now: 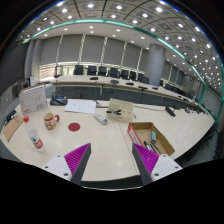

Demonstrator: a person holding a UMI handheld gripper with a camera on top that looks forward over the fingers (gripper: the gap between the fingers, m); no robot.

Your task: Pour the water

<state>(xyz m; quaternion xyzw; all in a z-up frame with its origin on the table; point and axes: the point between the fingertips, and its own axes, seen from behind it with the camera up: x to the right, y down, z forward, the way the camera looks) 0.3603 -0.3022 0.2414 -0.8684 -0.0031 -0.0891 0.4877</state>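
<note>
One gripper (111,160) shows at the bottom of the frame, its two fingers spread wide apart with nothing between them, each bearing a magenta pad (76,157) with a ribbed look. On the table (110,140) there is one bottle (35,134), left of the fingers in the lower left of the frame: slim, upright, pale with a red cap and a red band. Just above it stands one mug (50,121), light-coloured with a reddish pattern, and to its right lies one flat red disc (74,127), round like a coaster. One open cardboard box (150,135) sits right of centre, just beyond the right finger, with an orange item and other contents too small to tell. One small pale object (101,117) lies near the middle of the table, and one white board or sheet (33,98) stands at the left. The table is broad, smooth and light beige, curved in the wide-angle view. Behind it runs a long desk with a row of dark chairs (100,71), their number unclear. The room is a large office or meeting hall with tall windows across the back, pale walls, a green band below the ceiling, and many round ceiling lights (88,5) in rows.
</note>
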